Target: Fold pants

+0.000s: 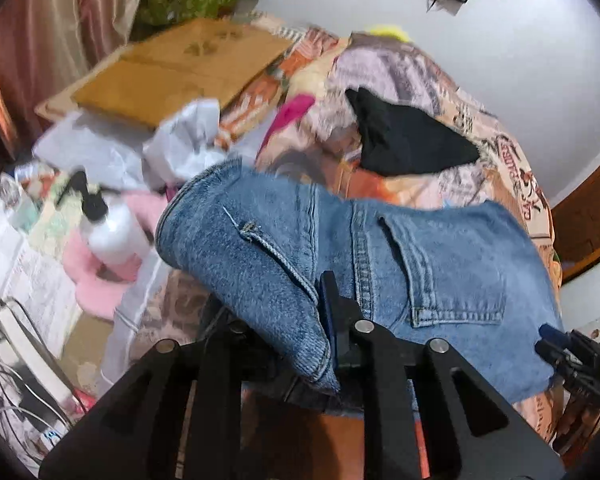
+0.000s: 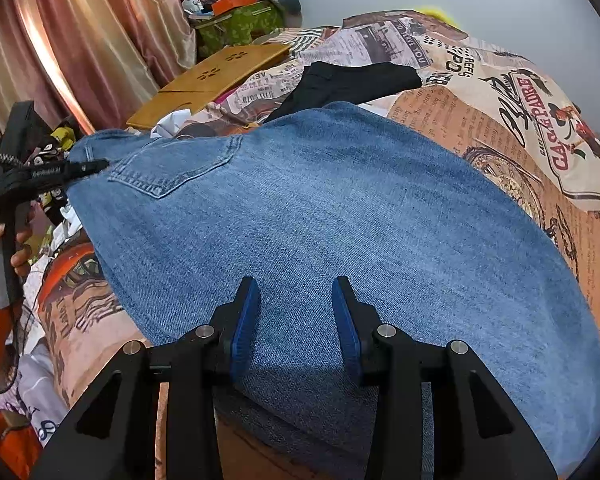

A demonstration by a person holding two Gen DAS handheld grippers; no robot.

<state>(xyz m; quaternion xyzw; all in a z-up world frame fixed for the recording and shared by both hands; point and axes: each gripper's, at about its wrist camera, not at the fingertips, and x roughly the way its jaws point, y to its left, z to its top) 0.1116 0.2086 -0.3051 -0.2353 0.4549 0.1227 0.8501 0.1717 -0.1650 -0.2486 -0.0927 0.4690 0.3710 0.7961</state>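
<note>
A: Right wrist view showed the bed (image 2: 500, 128) with the jeans (image 2: 340, 220) spread on it, already doubled, the back pocket (image 2: 176, 164) facing up.

B: So one fold seemed done. And the tools?

A: The left gripper (image 1: 328, 320) was clenched on a raised denim edge, likely mid-fold. The right gripper (image 2: 296, 320) stood released over the cloth, grasping nothing.

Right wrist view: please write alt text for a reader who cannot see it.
Blue jeans lie spread on a bed with a newspaper-print cover, back pocket at far left. The right gripper hangs open above the denim; the left gripper pinches the waist edge. Black cloth lies beyond.
</note>
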